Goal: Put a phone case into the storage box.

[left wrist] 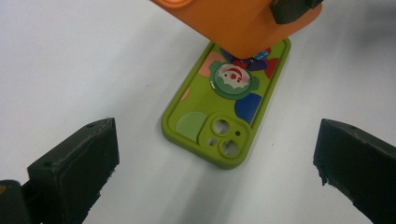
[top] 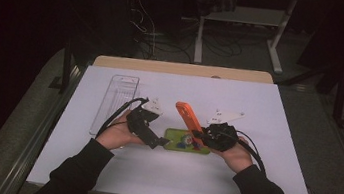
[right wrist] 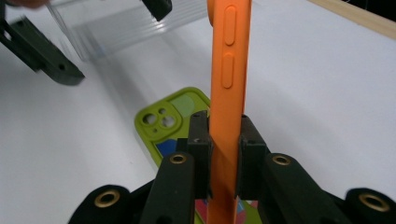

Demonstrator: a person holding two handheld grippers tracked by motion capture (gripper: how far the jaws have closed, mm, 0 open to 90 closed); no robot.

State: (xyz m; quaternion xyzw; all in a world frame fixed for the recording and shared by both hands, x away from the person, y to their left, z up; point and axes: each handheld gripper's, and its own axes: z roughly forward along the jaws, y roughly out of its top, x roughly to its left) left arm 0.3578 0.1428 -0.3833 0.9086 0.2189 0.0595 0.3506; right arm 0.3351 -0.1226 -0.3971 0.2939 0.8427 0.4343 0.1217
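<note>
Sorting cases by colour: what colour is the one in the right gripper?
Orange case, clearest in the right gripper view.

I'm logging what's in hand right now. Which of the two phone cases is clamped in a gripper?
The orange phone case, pinched edge-on by the right gripper. The green phone case lies flat on the table, untouched.

I see a lab or workshop test station. A white-covered surface point(top: 170, 172) stands in a dark room; loose cables point(top: 144, 23) and metal bench legs point(top: 200, 40) lie behind.
</note>
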